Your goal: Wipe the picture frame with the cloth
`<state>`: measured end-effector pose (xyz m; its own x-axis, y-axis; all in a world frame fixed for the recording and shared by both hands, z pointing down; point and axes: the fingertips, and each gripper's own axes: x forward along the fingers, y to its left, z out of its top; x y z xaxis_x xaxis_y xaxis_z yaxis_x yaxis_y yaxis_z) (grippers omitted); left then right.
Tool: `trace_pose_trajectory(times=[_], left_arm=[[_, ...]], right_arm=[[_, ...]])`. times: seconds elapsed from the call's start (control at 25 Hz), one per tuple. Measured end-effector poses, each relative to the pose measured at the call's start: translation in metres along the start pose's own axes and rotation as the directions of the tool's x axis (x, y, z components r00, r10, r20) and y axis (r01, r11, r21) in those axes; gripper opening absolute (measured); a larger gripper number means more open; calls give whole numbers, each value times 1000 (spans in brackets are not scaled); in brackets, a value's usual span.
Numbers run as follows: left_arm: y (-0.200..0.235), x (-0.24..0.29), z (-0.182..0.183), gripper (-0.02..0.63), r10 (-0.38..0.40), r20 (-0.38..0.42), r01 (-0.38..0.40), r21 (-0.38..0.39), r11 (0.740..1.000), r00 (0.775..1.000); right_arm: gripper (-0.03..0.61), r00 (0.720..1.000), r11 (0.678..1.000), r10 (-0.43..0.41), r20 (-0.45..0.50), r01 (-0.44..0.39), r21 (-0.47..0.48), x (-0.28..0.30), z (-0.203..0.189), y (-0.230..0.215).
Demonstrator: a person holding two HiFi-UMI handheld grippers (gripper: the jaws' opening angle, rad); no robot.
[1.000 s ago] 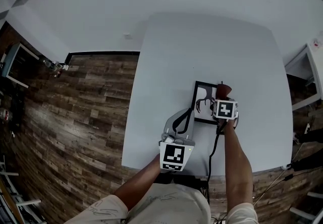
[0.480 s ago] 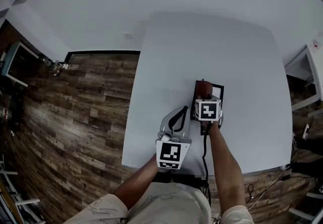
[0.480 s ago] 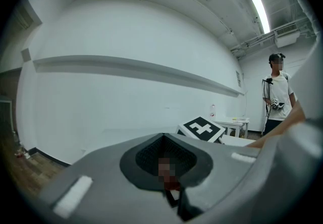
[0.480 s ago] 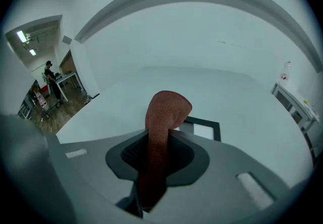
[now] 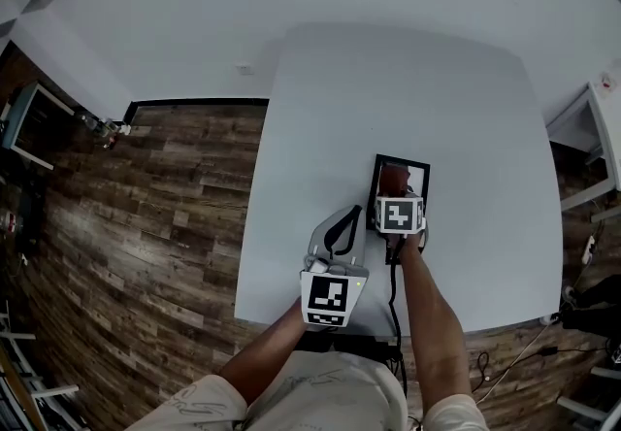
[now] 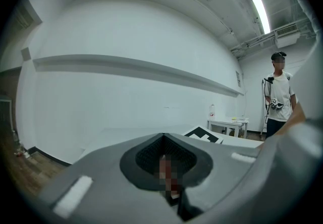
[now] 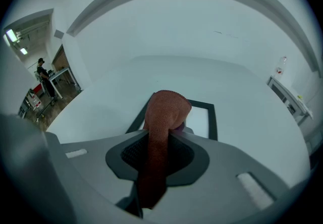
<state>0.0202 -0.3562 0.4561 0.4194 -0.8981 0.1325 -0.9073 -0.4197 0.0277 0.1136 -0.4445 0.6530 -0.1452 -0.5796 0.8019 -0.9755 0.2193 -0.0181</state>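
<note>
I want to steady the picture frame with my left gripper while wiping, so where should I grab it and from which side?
Pinch the frame by its long left edge, coming from the left, I'd guess. It lies flat on the table, so only its thin border can be pinched, and the right gripper with the cloth sits over its middle.

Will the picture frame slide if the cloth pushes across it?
Likely slides: picture frame lies flat on the smooth table, and the left gripper is off it. Flat and thin, so tipping seems unlikely.
</note>
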Motion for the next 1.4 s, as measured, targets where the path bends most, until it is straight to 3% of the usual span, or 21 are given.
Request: trace_pose_trajectory(times=[0.12,0.48,0.68,0.88,1.04,1.4], left_arm=[[-7,4,-1,0,-15,2,15,-7,1000,1000],[-25,10,-4,0,-52,-5,52,-13,999,999],[-16,6,-3,0,-30,12,31,-15,999,999],[-2,-2,-4,0,8,17,-8,-33,999,1000],[4,-5,-8,0,20,9,-20,-39,999,1000],[2,-7,-13,0,11,-2,-11,-42,999,1000]], right_arm=[[104,999,997,-38,-22,39,60,-5,-11,-27],[104,990,987,-134,-46,137,82,-24,-25,-85],[103,997,989,-82,-7,82,124,-33,-14,-61],[103,997,999,42,58,-43,8,-41,3,11],[103,996,994,85,26,-83,-67,-36,-4,49],[103,1000,999,17,-21,-17,-28,-28,-32,18]])
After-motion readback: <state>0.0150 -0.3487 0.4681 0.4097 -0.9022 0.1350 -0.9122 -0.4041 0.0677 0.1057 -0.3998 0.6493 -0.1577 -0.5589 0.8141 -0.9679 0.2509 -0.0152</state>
